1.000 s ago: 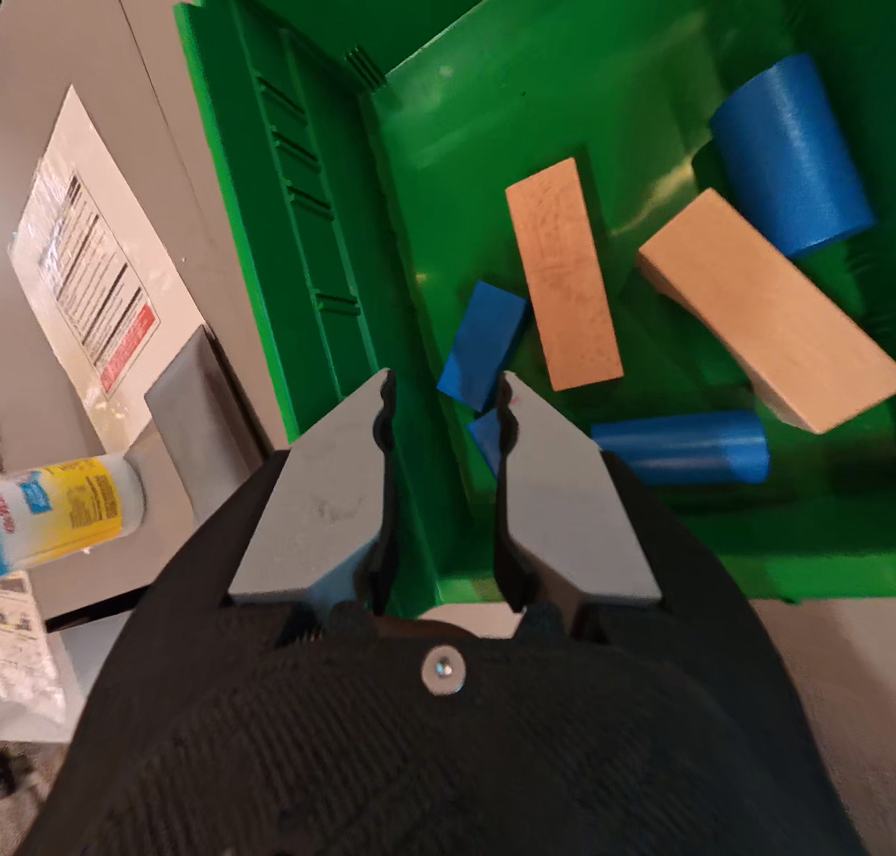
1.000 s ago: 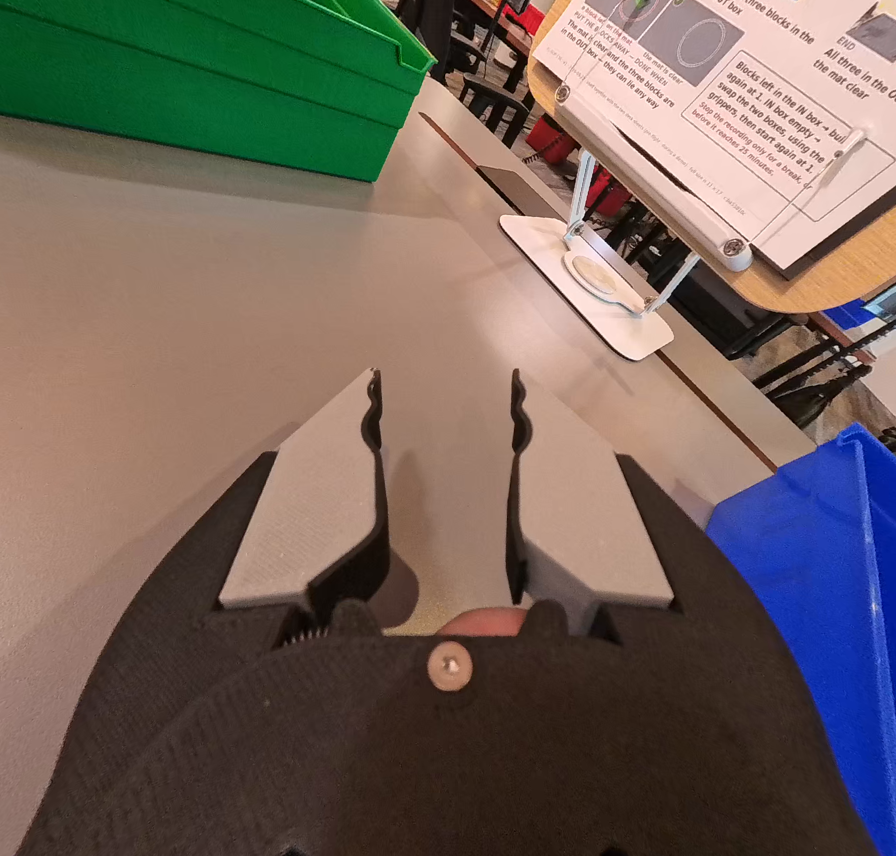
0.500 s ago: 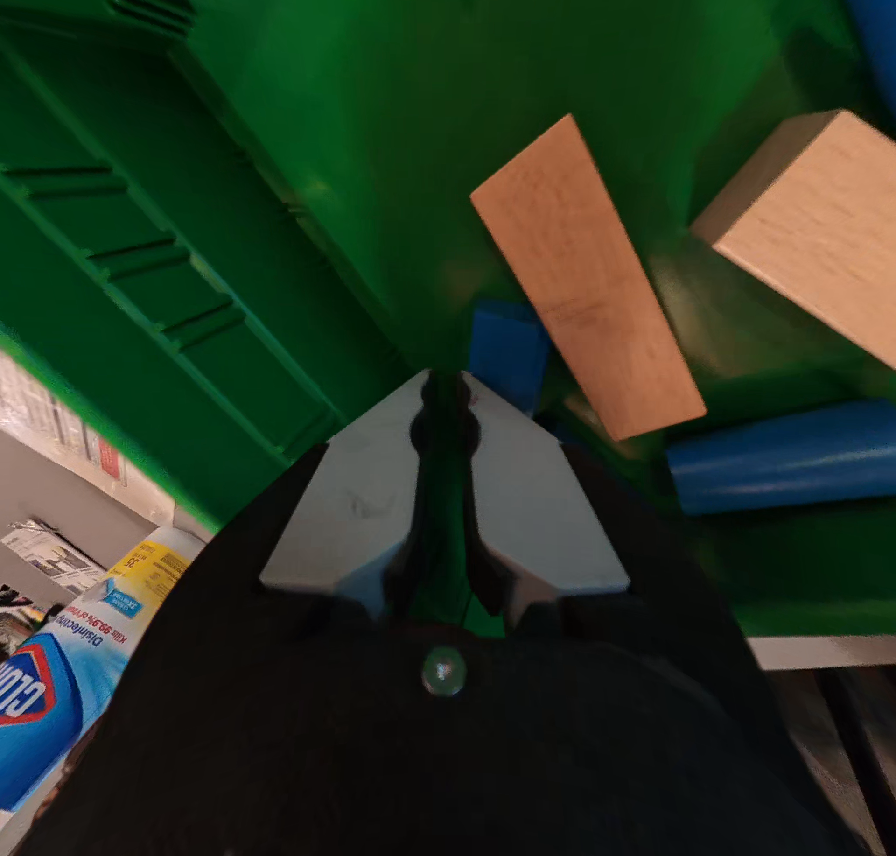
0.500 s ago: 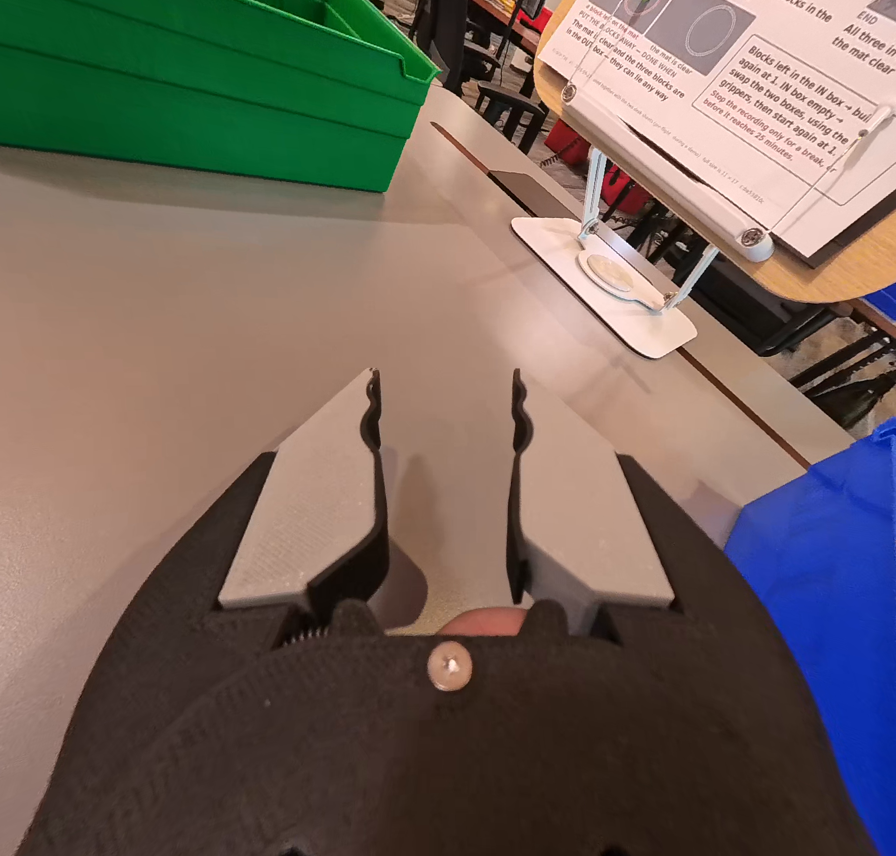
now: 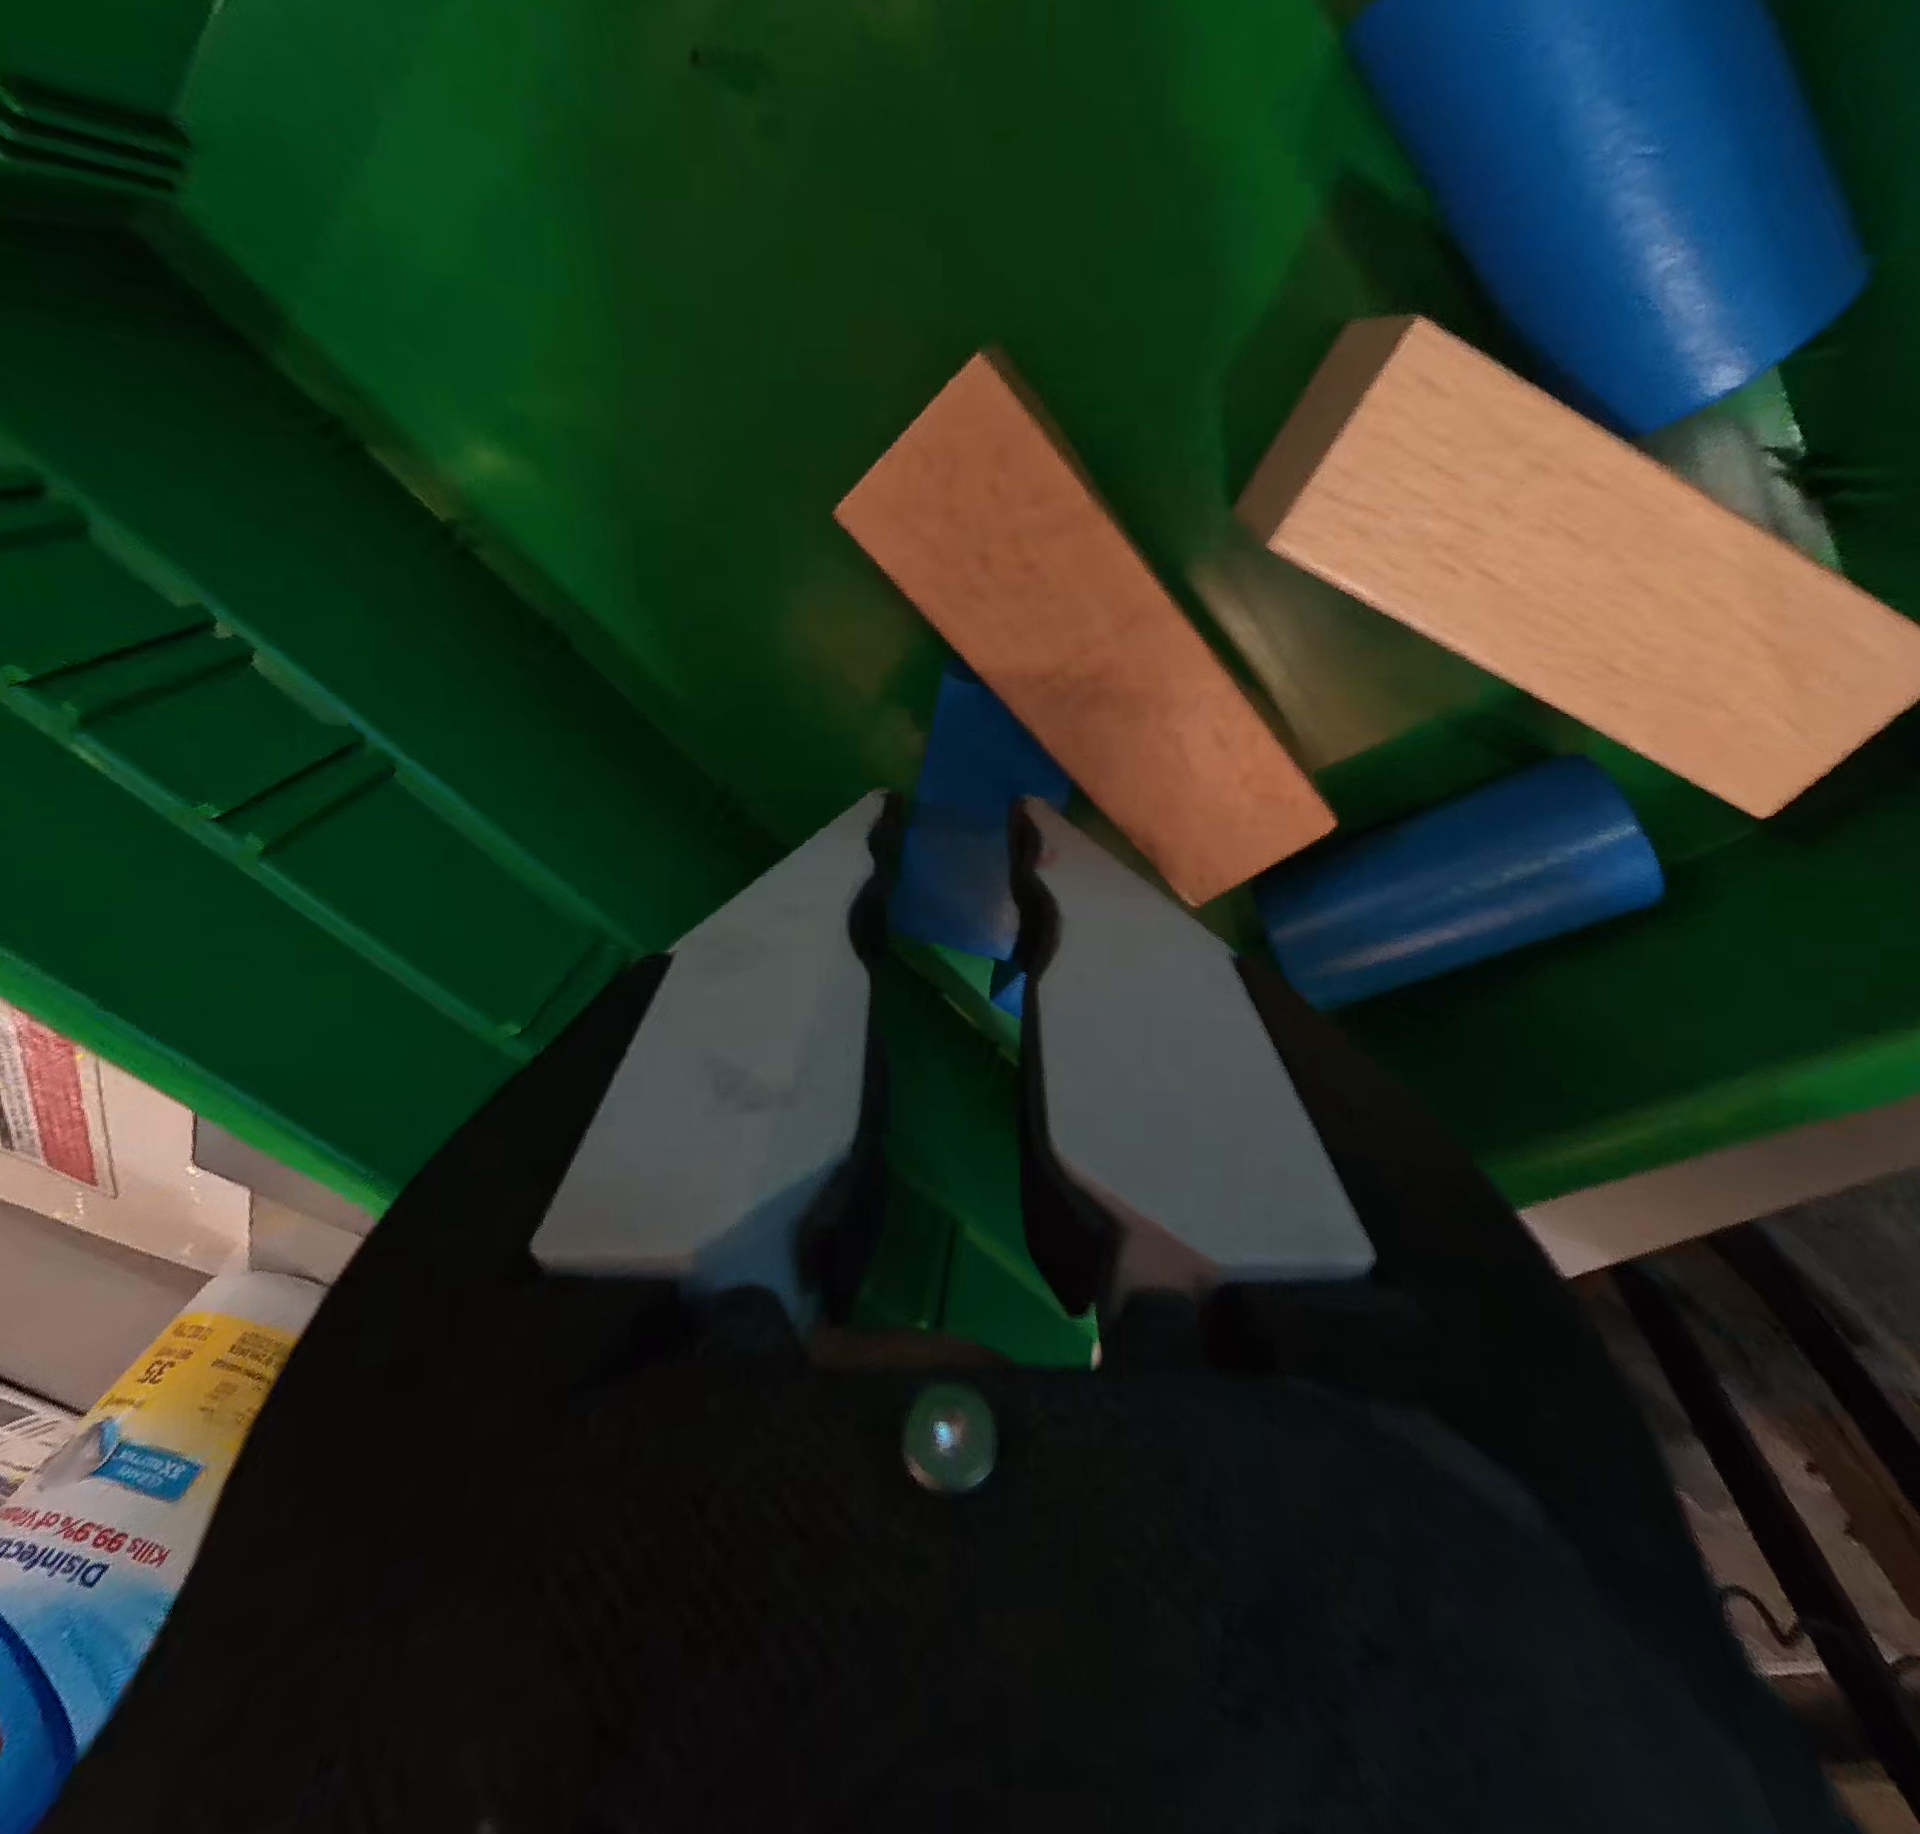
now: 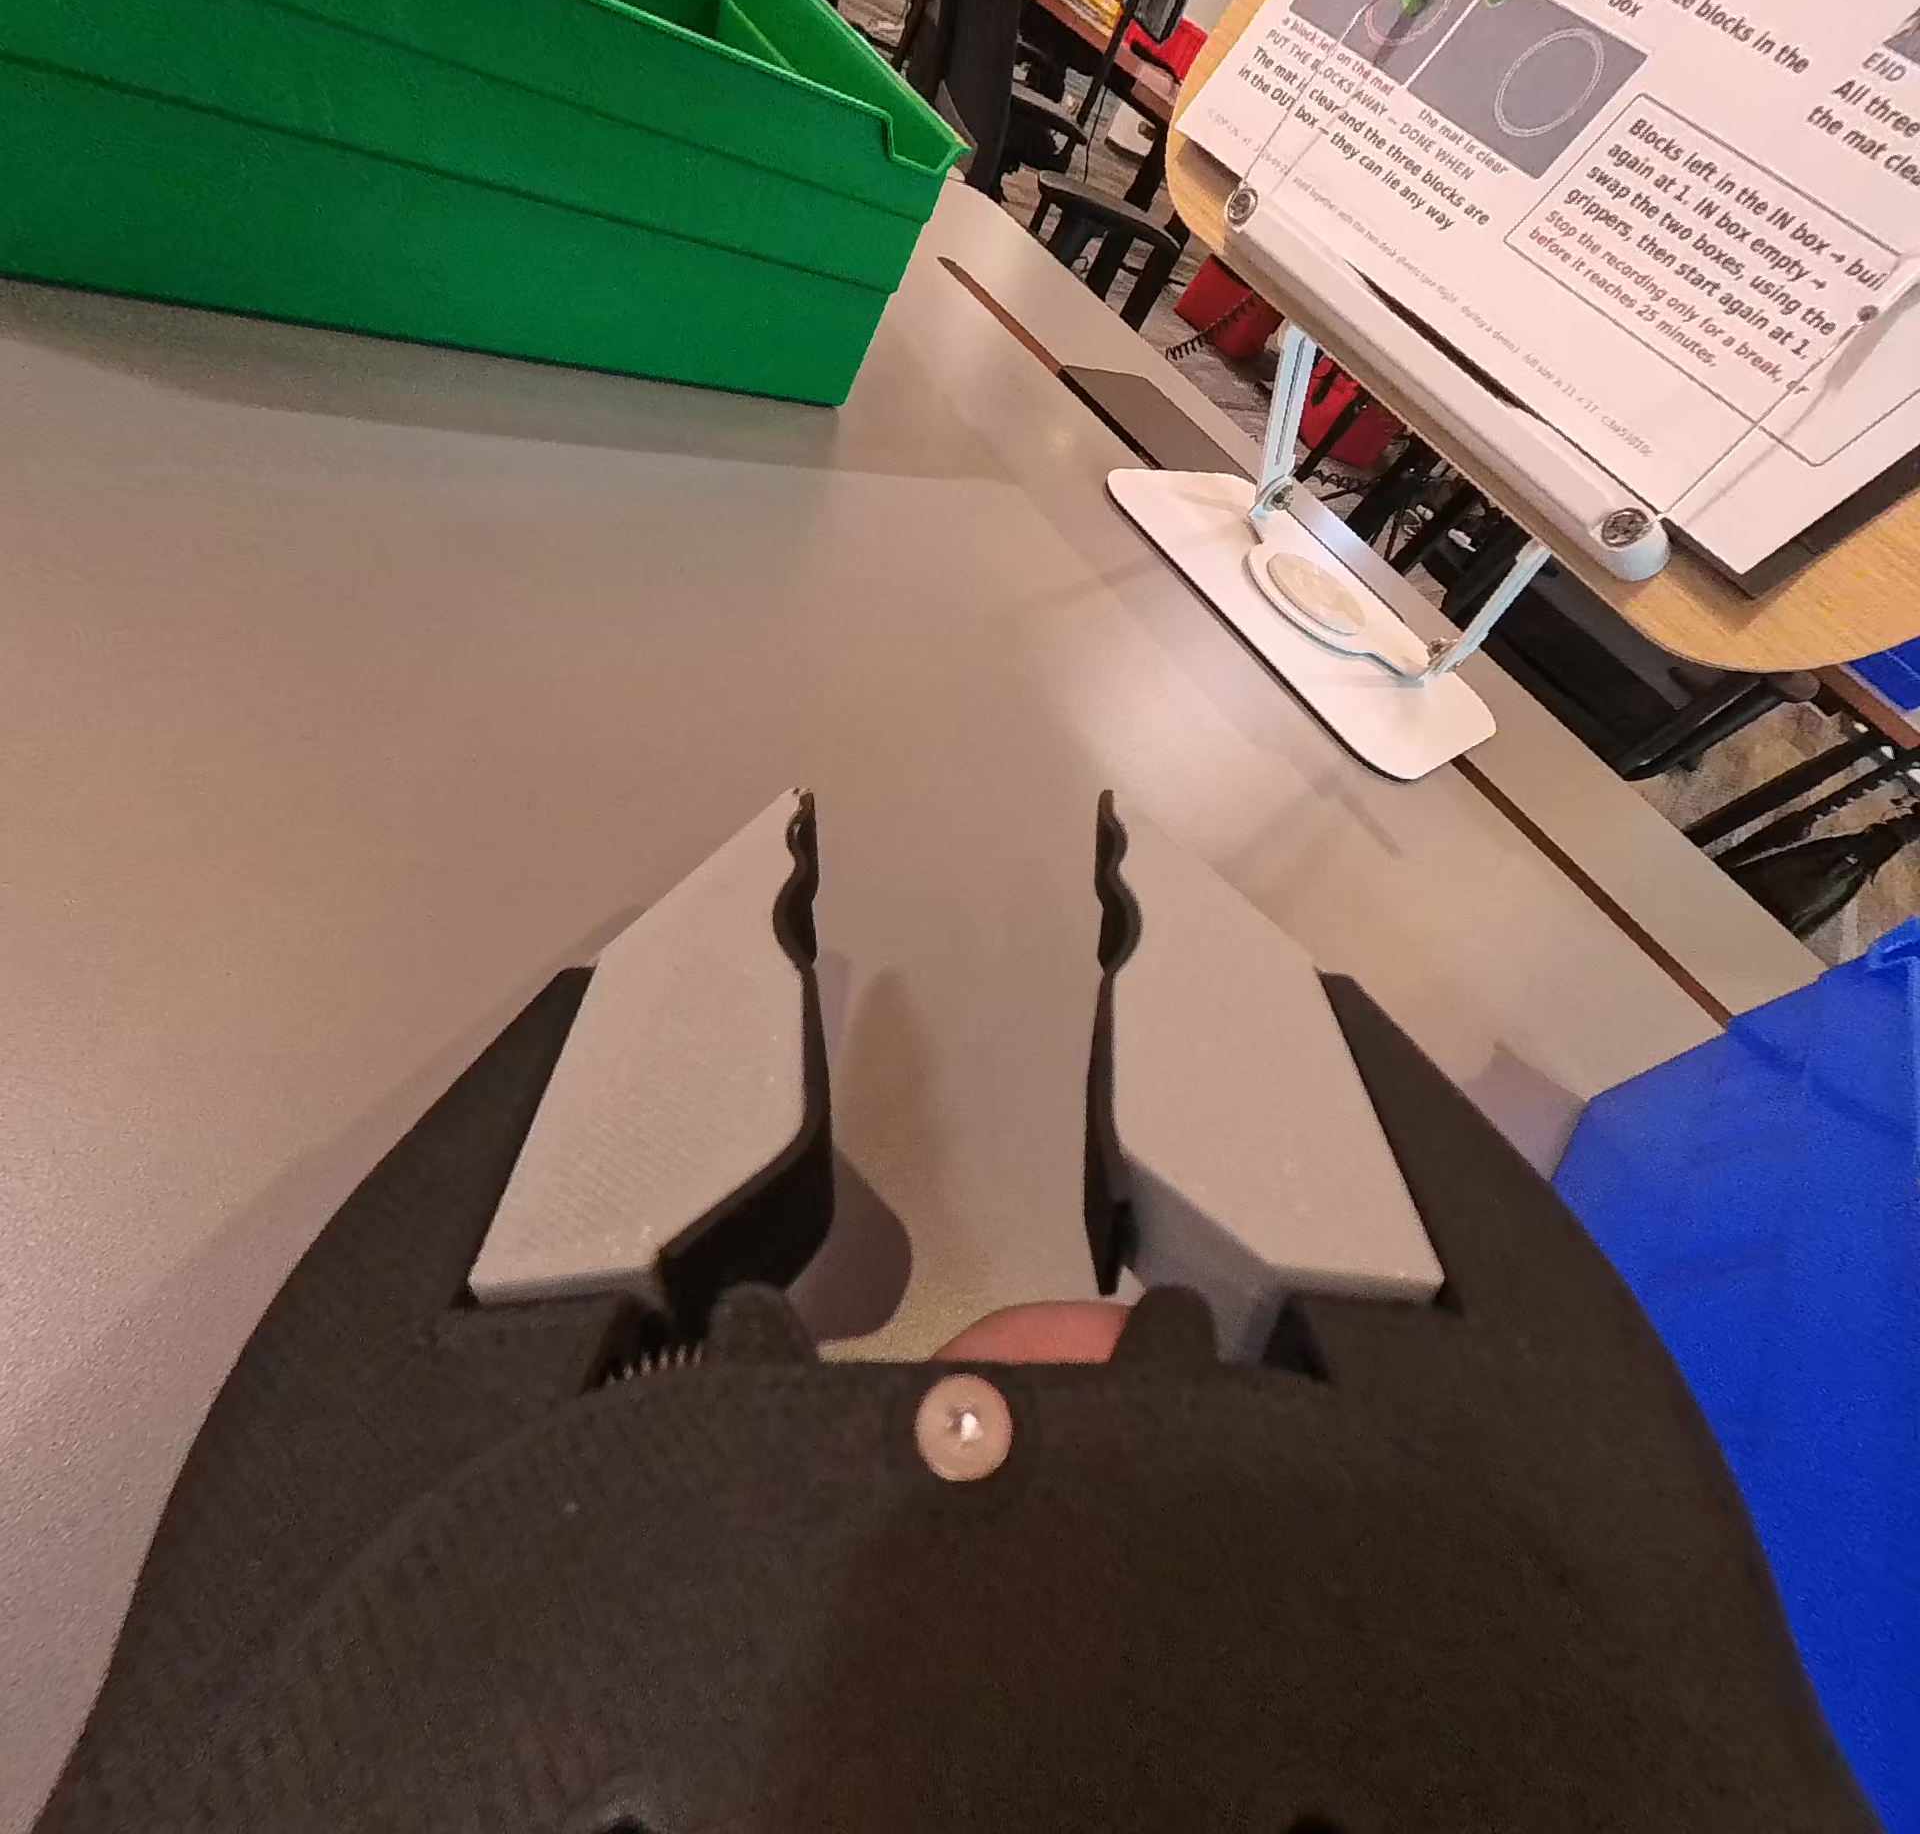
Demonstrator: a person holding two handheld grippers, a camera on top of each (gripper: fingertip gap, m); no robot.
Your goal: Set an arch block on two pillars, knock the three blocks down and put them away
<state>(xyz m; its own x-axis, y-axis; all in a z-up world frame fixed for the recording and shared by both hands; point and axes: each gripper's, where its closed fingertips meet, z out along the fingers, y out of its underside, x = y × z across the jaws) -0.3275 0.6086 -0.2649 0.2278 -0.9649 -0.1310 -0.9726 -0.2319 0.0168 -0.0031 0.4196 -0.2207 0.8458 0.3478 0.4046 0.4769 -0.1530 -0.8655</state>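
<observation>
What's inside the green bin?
Green bin: two wood blocks, two blue cylinders, and a blue block between the left gripper fingers, partly hidden.

Inside the green bin [image 5: 540,350], the corner by the left gripper [image 5: 948,828] is crowded: a small blue block [image 5: 951,828] sits between its fingers [image 5: 748,1036], a flat wooden block [image 5: 1070,631] just beside it, a blue cylinder [image 5: 1455,880] and a larger wooden block [image 5: 1590,558] beyond. The bin floor left of the flat wooden block lies bare. The bench [image 6: 520,641] between the bin [image 6: 416,226] and the right gripper [image 6: 956,839] is open; a white stand [image 6: 1340,641] and a blue bin [image 6: 1766,1317] border its right side.
</observation>
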